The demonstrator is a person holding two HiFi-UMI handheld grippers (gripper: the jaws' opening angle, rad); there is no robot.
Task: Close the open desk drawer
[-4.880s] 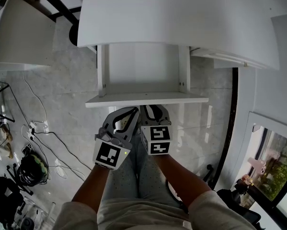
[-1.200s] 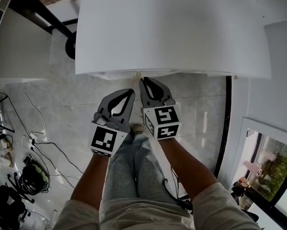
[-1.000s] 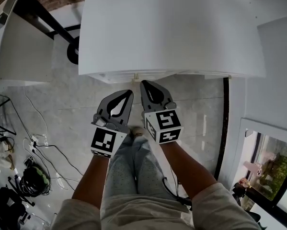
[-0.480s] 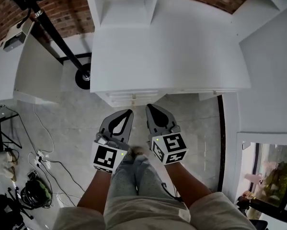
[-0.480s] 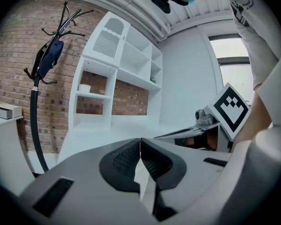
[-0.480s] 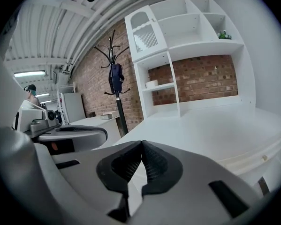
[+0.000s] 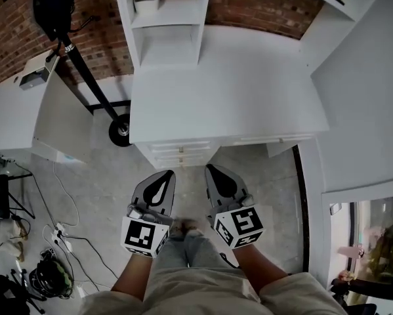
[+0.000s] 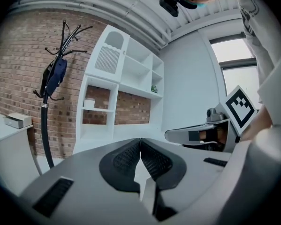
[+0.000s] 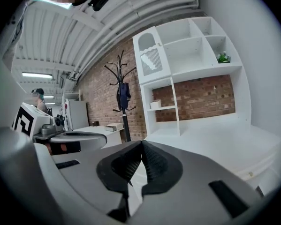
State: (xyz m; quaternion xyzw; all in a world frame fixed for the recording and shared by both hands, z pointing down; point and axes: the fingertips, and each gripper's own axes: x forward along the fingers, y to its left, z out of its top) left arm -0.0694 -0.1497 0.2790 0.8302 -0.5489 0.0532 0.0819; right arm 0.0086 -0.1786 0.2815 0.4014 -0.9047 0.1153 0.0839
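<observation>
Drawer (image 7: 180, 151) flush with desk (image 7: 229, 97); left gripper (image 7: 168, 173) and right gripper (image 7: 211, 168) clear, fingers (image 8: 124, 161) closed, empty.

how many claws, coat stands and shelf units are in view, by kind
claws: 2 (left claw, right claw, both shut and empty)
coat stand: 1
shelf unit: 1
total: 4
</observation>
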